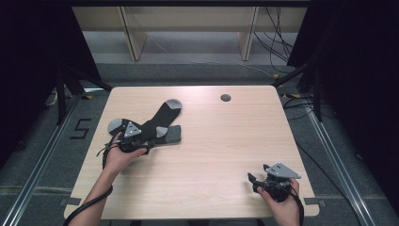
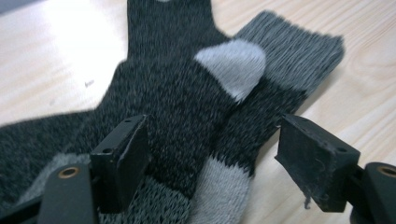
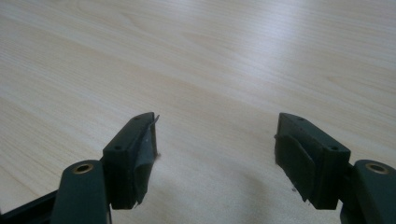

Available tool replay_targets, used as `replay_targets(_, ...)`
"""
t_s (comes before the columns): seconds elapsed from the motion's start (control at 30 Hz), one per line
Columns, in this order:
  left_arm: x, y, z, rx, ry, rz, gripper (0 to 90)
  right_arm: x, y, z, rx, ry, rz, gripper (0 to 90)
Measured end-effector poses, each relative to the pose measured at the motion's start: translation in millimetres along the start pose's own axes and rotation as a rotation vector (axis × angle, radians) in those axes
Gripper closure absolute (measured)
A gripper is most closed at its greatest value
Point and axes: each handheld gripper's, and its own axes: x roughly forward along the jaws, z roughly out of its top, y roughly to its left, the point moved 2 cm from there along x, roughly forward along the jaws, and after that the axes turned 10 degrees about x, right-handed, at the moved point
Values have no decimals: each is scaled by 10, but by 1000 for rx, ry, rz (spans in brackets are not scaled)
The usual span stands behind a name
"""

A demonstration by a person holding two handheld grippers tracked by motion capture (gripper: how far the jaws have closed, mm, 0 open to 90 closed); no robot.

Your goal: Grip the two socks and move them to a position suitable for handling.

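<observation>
1. Socks (image 1: 157,126): two dark ones with grey heels and toes, crossed over each other left of the table's round hole (image 1: 226,98), toward the near-left part of the table (image 1: 221,155).
2. Left gripper (image 1: 129,141) right at the socks' near end, jaws spread wide, gripping nothing; upper sock (image 2: 182,100) and ribbed-cuff sock (image 2: 285,65) lying between and beyond the jaws.
3. Right gripper (image 1: 263,181) well apart from the socks, near the table's front-right edge, jaws likewise released over bare wood.
4. Likely step: lining up a grasp on the overlapped socks.
5. Next, probably: lower, close on one layer only, then bring the right gripper across to help.
</observation>
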Motion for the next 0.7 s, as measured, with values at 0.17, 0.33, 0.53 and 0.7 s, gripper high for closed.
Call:
replay_targets(0.17,61,-2,4,36,71,12,288,-11,9,-6,32,14,3,309)
replay_targets(0.33,66,3,36,76,119,36,448,5,-28,-1,-1,3,8,309)
replay_targets(0.53,82,-12,93,104,151,63,664,-3,-40,1,-2,0,0,310)
replay_targets(0.7,40,-36,130,92,129,44,760,-11,-8,-14,55,23,19,307)
